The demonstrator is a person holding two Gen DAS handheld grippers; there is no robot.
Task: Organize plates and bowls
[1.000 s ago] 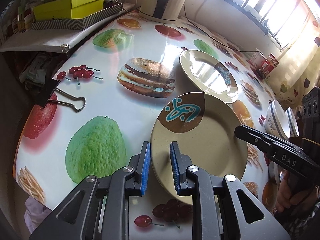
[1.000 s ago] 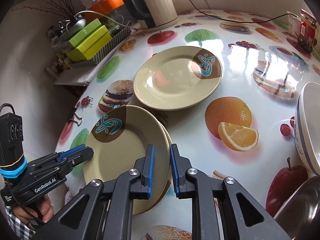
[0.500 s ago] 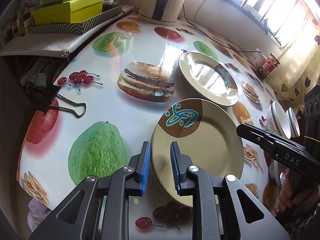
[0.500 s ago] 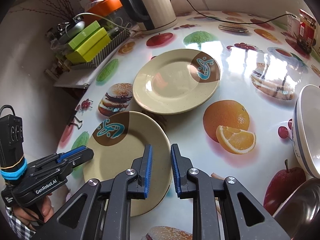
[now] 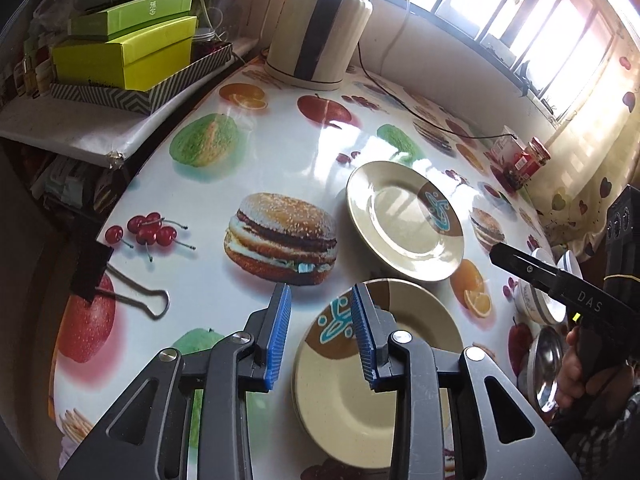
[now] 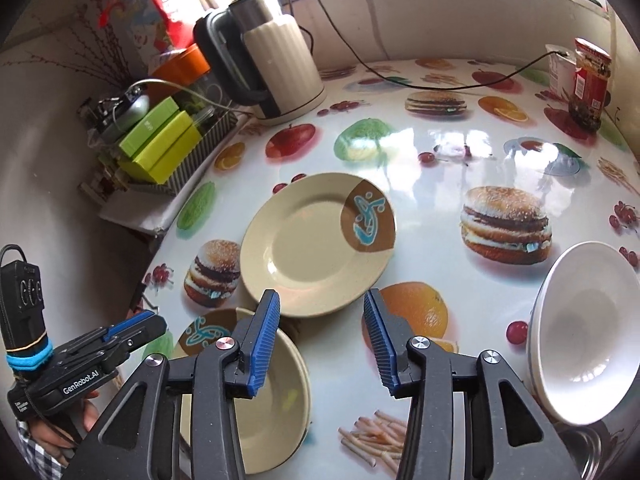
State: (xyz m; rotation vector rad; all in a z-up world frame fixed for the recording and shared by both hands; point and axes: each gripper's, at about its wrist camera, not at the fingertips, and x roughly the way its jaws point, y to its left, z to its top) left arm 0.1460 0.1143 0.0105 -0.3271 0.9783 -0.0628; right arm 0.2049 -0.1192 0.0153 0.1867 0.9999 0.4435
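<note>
On the table's near edge, in my left wrist view, a stack of two beige plates lies flat below my left gripper, whose blue pads have just been spreading and now stand apart with only air between them, touching no plate. A single beige plate lies just beyond the stack, toward the middle of the surface. At the right edge my right gripper reaches in, and nested bowls stand beyond it. An electric kettle stands at the far edge. In my right wrist view, my right gripper has likewise just been opening; its pads are spread and hold nothing, above the gap between the stacked plates and the single plate. A white bowl sits tilted at the right edge, and my left gripper shows at the left edge.
</note>
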